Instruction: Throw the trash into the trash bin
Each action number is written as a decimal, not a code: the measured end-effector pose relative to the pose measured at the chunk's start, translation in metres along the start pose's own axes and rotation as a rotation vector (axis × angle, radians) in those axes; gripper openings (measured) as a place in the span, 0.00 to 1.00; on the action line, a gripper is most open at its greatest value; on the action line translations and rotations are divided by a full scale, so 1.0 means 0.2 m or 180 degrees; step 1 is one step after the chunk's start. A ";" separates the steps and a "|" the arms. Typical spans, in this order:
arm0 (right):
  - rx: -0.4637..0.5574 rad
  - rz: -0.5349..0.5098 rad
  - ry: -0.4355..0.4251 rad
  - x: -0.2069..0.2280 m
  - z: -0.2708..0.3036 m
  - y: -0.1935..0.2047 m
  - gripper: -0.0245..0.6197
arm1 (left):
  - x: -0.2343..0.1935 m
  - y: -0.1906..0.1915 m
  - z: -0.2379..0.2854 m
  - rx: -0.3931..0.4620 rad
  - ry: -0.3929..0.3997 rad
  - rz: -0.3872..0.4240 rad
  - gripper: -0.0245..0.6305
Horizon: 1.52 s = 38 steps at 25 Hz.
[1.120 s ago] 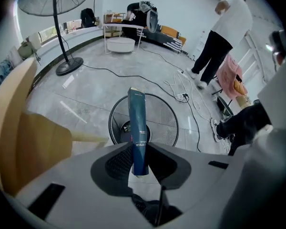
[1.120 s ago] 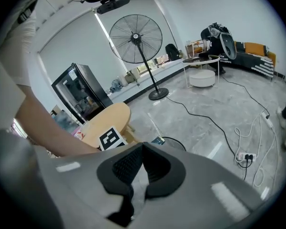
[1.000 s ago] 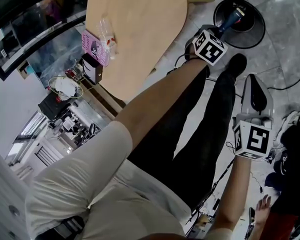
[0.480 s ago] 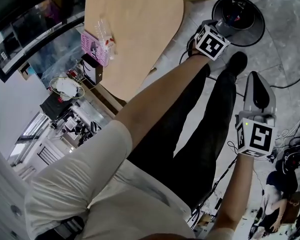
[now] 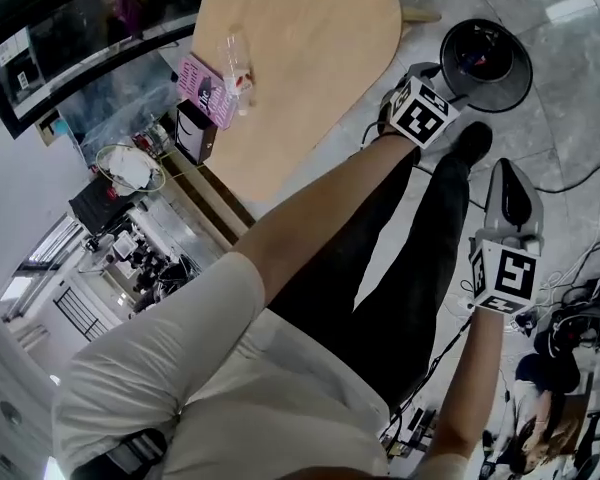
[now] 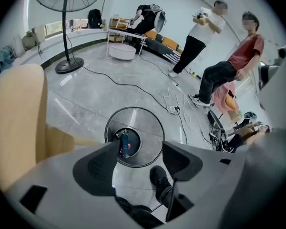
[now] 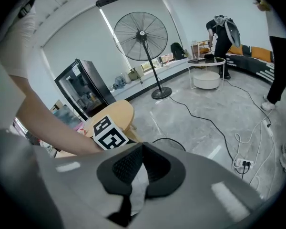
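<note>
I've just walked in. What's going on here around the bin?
A person holds a gripper in each hand. The left gripper is above the trash bin; its jaws have just been opening and nothing is between them. A blue item lies in the bin. The right gripper hangs aside, jaws together.

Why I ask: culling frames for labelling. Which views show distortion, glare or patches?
Head view: steeply tilted, glare streaks on the glossy floor. Left gripper view: fisheye, dark corners, mosaic patches on the bystanders; trash bin sharp. Right gripper view: fisheye, bright light strip; right gripper jaws, shut on a pale scrap, look soft.
</note>
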State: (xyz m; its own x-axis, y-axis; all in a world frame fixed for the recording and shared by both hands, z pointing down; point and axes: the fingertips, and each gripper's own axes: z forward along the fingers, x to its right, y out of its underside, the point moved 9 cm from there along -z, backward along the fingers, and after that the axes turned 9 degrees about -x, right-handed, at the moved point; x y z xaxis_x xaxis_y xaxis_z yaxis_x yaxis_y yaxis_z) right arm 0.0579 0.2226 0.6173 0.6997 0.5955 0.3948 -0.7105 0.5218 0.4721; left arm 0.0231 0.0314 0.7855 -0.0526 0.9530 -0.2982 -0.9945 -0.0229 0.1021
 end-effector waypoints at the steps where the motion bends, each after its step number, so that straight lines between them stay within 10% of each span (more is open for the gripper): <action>1: -0.0010 -0.0030 -0.0011 -0.03 -0.01 -0.02 0.05 | 0.00 0.01 -0.04 0.0034 0.0008 -0.0016 0.49; 15: -0.0104 -0.0561 -0.0252 -0.45 0.01 -0.33 0.05 | -0.20 0.20 -0.68 0.0412 -0.0012 -0.0332 0.51; 38: -0.0349 -0.1287 -0.0787 -1.18 0.34 -0.50 0.05 | -0.97 1.08 -1.35 0.0687 -0.0830 -0.1514 0.53</action>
State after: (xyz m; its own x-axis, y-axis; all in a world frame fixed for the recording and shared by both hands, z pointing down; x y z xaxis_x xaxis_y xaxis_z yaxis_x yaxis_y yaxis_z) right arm -0.0323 -0.0118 0.5308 0.9087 0.1757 0.3786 -0.3725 0.7507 0.5456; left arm -0.2050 -0.2395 0.6088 0.4464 0.8870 -0.1179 -0.8610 0.4617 0.2133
